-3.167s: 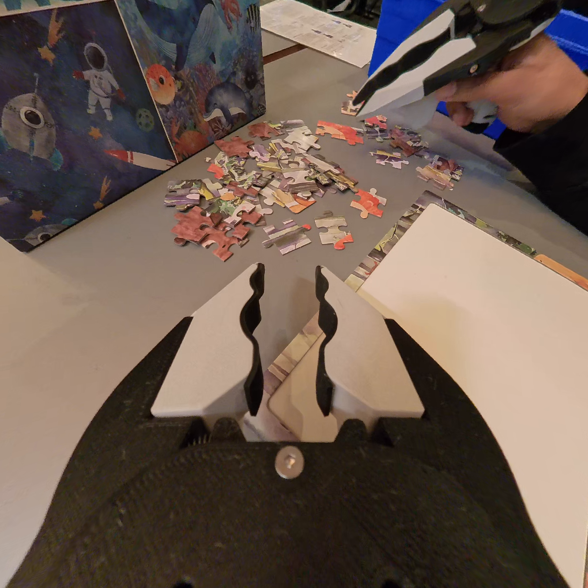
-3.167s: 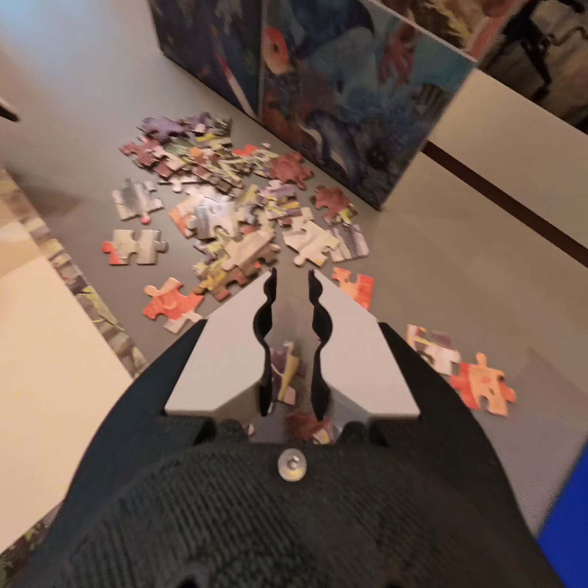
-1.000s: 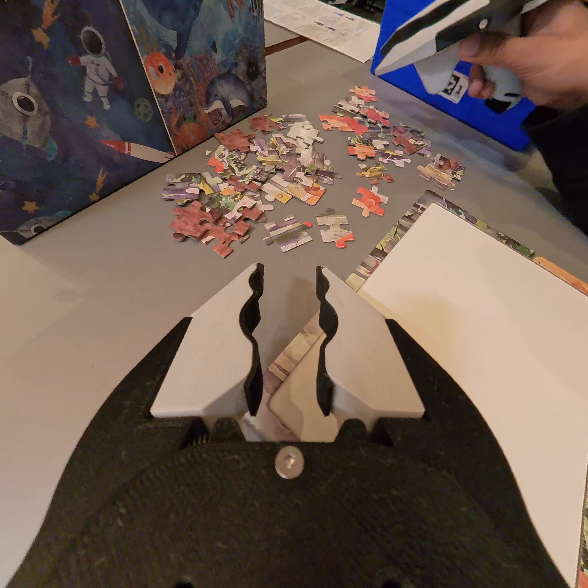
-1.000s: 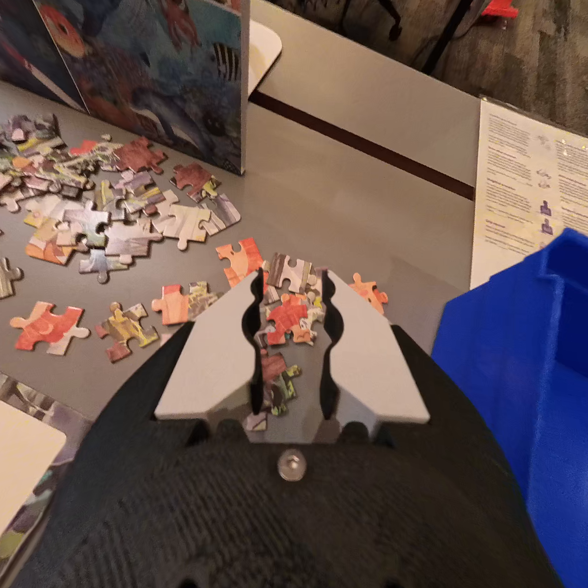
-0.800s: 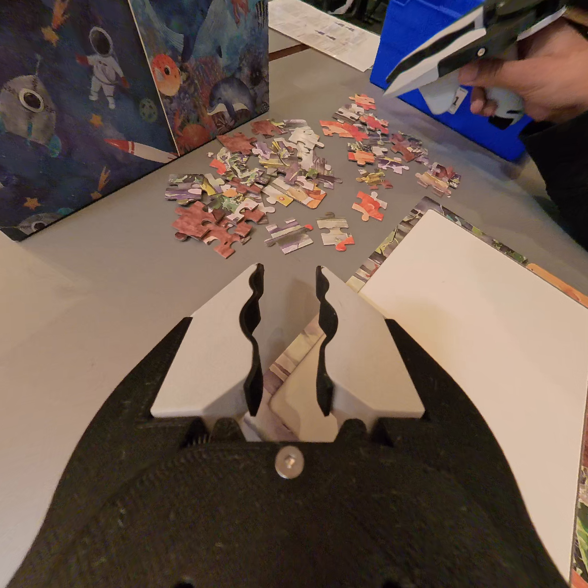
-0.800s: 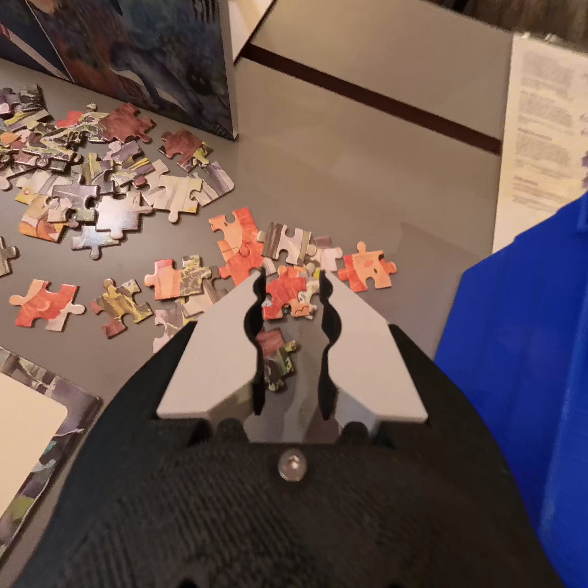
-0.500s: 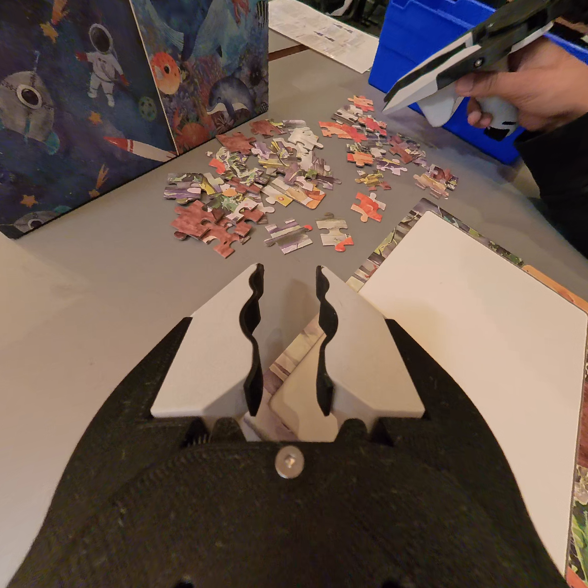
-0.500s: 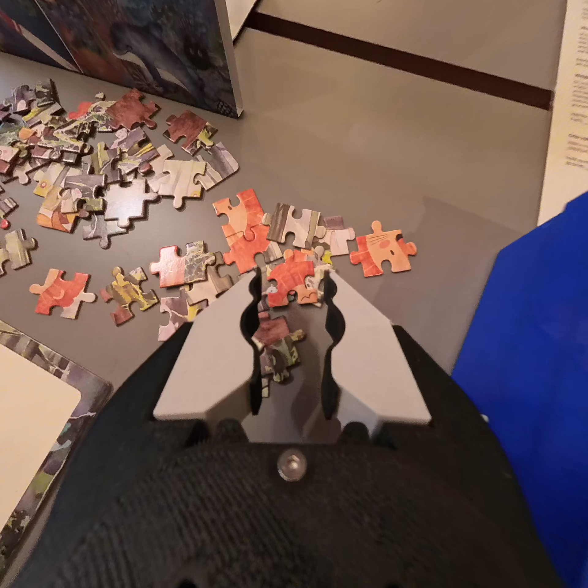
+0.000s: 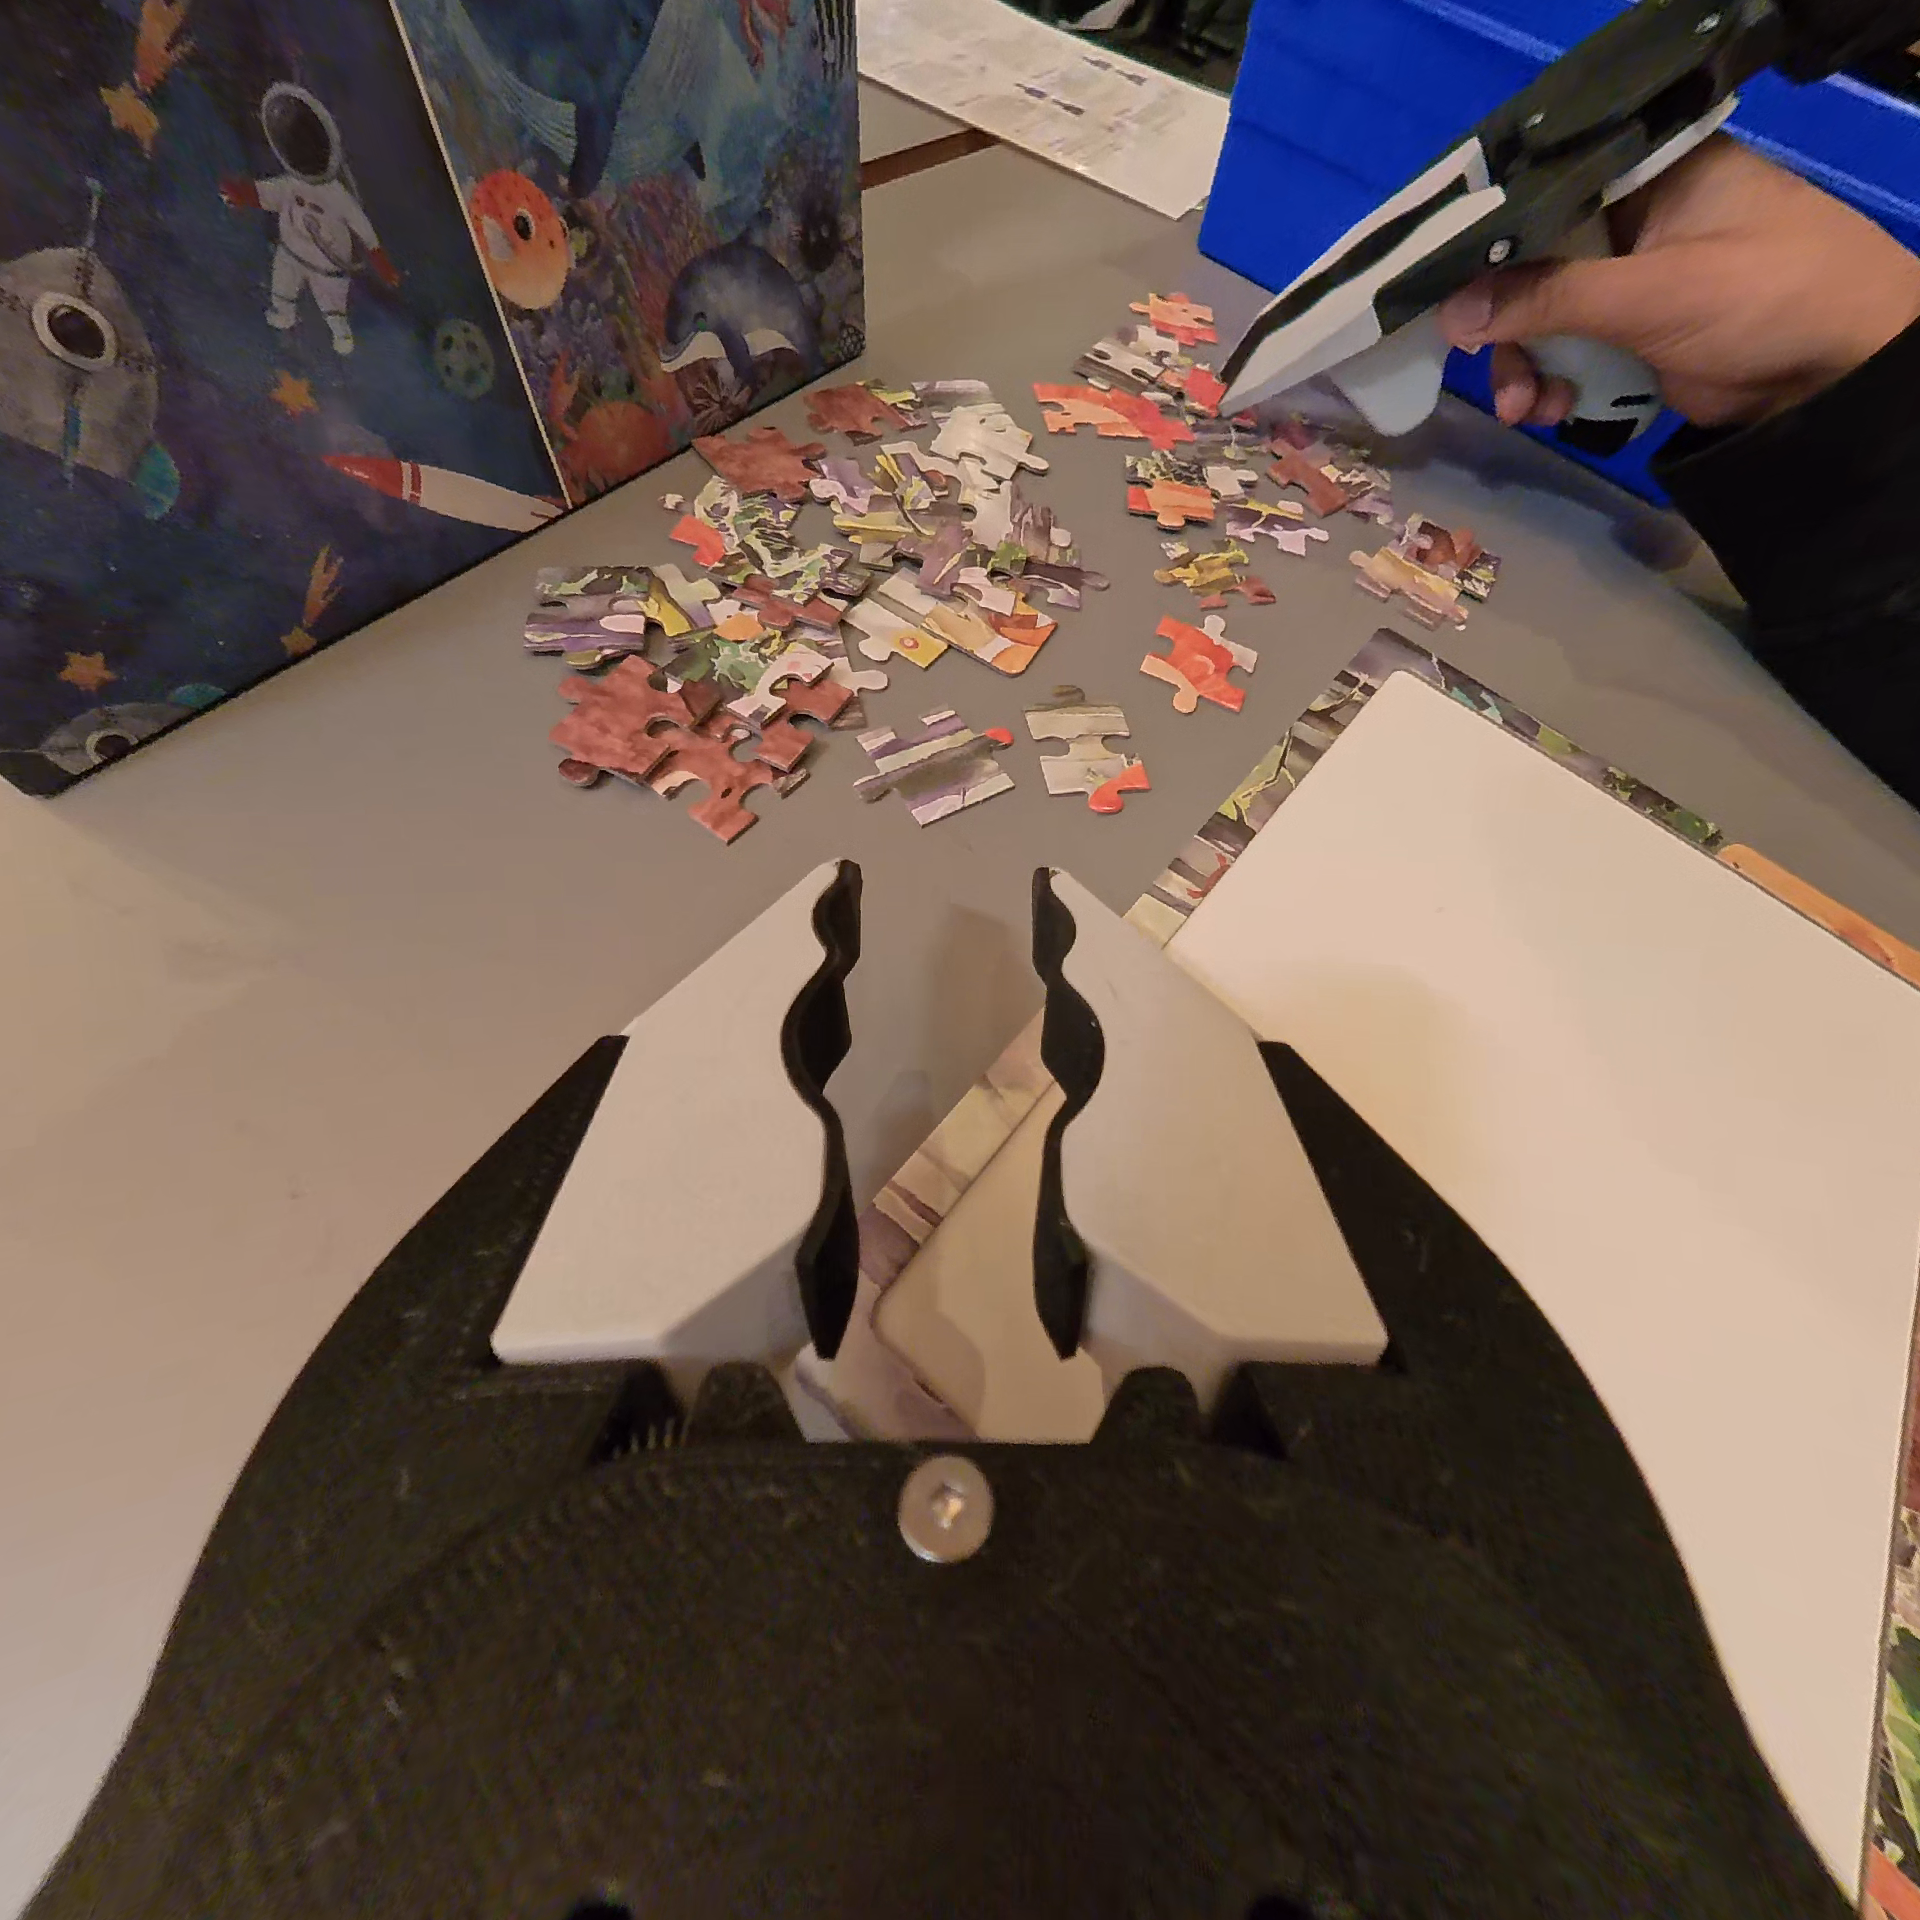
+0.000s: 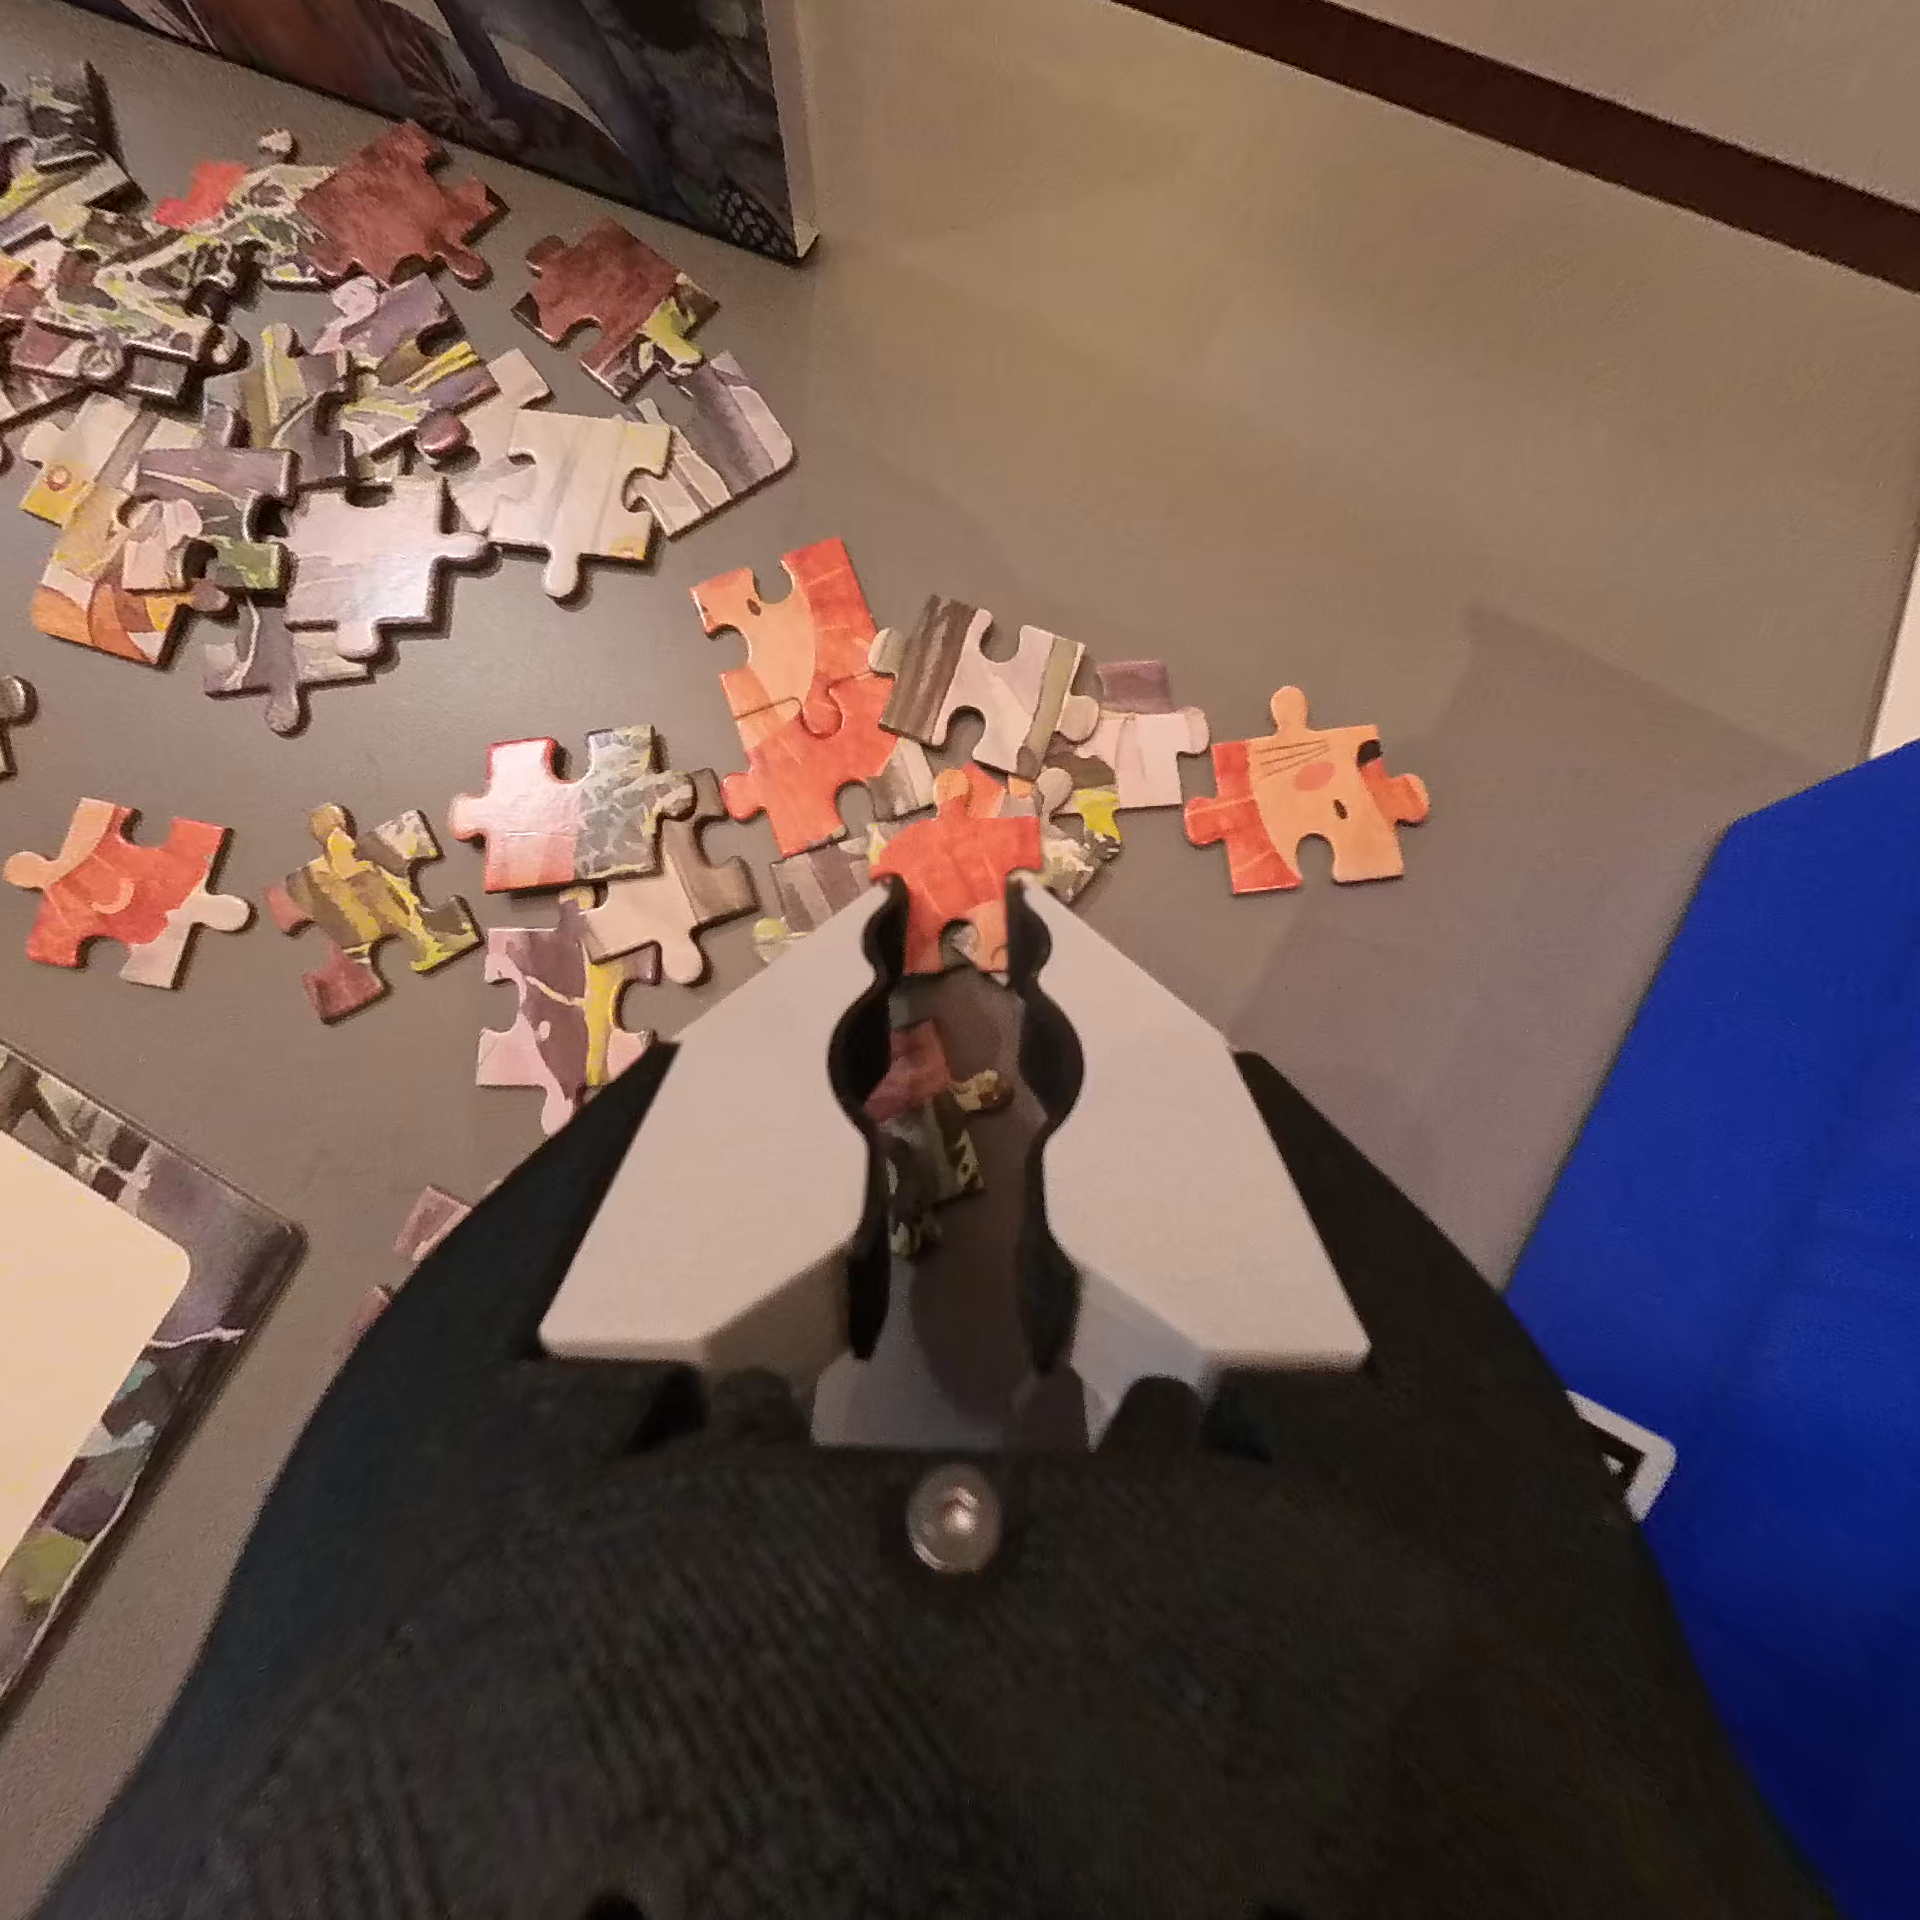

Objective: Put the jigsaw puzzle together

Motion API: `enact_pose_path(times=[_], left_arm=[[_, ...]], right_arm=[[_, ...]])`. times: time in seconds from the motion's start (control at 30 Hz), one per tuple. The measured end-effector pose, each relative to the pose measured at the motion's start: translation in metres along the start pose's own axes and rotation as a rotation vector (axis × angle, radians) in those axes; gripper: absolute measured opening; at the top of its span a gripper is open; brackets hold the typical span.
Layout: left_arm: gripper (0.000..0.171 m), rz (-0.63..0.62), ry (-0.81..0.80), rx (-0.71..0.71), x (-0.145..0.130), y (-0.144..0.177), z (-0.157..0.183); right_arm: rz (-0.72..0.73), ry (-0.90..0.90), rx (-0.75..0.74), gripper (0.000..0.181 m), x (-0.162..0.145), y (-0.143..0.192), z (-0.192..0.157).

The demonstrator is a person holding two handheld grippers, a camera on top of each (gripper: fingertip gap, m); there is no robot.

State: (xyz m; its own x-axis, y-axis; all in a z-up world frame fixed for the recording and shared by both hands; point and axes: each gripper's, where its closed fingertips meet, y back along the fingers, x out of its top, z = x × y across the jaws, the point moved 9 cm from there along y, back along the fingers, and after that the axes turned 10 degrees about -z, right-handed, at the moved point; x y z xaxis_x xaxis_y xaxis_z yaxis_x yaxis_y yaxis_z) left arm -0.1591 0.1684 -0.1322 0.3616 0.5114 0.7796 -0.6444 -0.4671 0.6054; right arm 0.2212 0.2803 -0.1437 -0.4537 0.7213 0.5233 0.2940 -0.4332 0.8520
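Observation:
Many loose jigsaw pieces (image 9: 831, 582) lie on the grey table. A puzzle board (image 9: 1507, 1091) with a white centre and a printed border lies at the right; its corner shows in the right wrist view (image 10: 62, 1278). My left gripper (image 9: 945, 883) is open and empty above the board's near corner. My right gripper (image 10: 958, 883) is down at the table among the far-right pieces, with its jaws narrowed onto a red puzzle piece (image 10: 961, 847) that fills the gap between the tips. It also shows in the left wrist view (image 9: 1242, 379), held by a hand (image 9: 1683, 301).
Tall illustrated puzzle boxes (image 9: 260, 312) stand at the back left. A blue bin (image 10: 1714, 1247) is close on the right of my right gripper. A printed paper sheet (image 9: 1039, 73) lies at the back. An orange cat-face piece (image 10: 1309, 805) lies just right of the red one. The tips of one gripper are about 30 centimeters away from the tips of the other.
My right gripper has swung right from the main pile, come down to the table and narrowed its jaws around the red piece. My left gripper has stayed still and open.

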Motion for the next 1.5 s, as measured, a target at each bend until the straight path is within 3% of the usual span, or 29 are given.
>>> enact_pose_path(times=[0.3, 1.13, 1.5], left_arm=[[0.032, 0.001, 0.004, -0.003, 0.0, 0.0, 0.0], [0.032, -0.014, -0.012, 0.001, 0.0, -0.001, 0.002], [0.032, -0.013, -0.002, -0.004, 0.0, -0.001, 0.001]], right_arm=[[0.025, -0.004, -0.005, 0.011, 0.001, 0.005, 0.001], [0.097, 0.011, -0.082, 0.033, 0.006, 0.009, 0.006], [0.028, -0.023, -0.04, 0.041, 0.0, 0.011, 0.008]])
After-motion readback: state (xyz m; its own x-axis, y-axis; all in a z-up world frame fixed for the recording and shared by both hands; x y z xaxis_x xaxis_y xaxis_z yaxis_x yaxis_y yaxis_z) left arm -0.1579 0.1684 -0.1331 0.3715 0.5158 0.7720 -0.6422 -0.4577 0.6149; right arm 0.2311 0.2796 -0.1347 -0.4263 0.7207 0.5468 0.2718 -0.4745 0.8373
